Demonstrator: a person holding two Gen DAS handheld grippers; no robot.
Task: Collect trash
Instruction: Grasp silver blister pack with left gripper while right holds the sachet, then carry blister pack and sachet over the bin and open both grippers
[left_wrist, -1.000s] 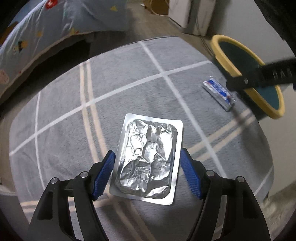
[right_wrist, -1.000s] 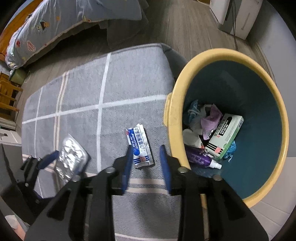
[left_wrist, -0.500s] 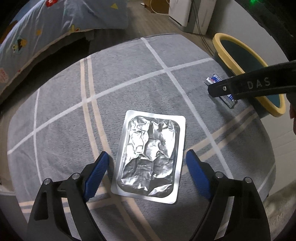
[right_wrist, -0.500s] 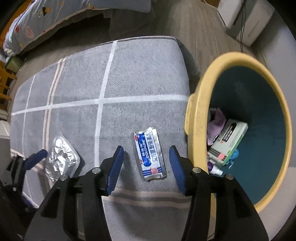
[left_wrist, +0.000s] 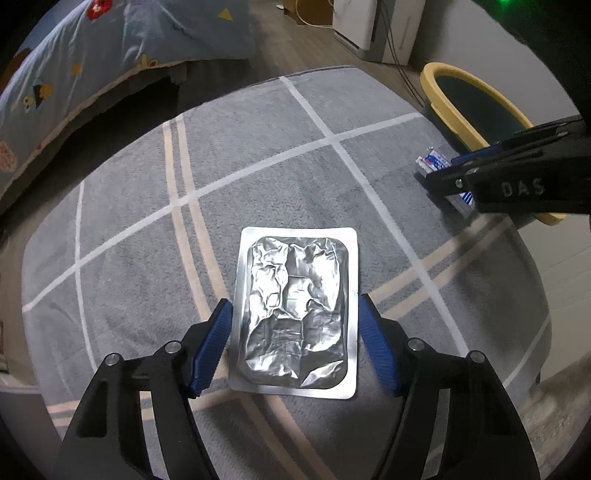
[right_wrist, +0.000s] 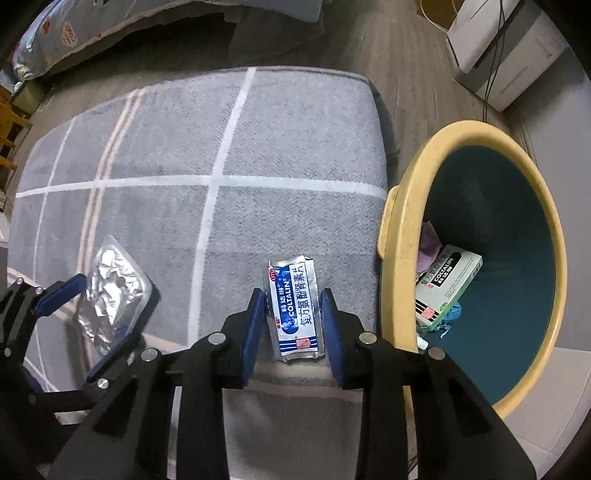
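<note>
We find the left claw (left_wrist: 295, 347) pointing steeply down over a grey rug (left_wrist: 258, 155) with white and beige stripes, its jaws closing with a silver foil blister pack (left_wrist: 295, 310) lying flat between them; the blue pads (left_wrist: 214, 347) stand just beside the pack's long edges, and we cannot tell whether they touch it. We find the right claw (right_wrist: 291, 328) pointing straight down near the rug's right edge, its jaws likewise closing, with a blue and white medicine sachet (right_wrist: 295, 306) printed COLTALIN lying flat between them; narrow gaps show on both sides, so the pads do not yet press on it. In the left wrist view the right claw partly covers that sachet. Just beside the sachet, off the rug's edge, stands a yellow-rimmed bin (right_wrist: 399, 236) with a teal interior, holding a green and white COLTALIN box (right_wrist: 447, 280), a pale purple crumpled item (right_wrist: 428, 243) and a scrap of blue material (right_wrist: 448, 314). Beyond the rug we note wood flooring (right_wrist: 388, 48), a bed with a patterned blue quilt (left_wrist: 92, 55) at the far left, and a white appliance (right_wrist: 498, 48) with cables at the far right.
</note>
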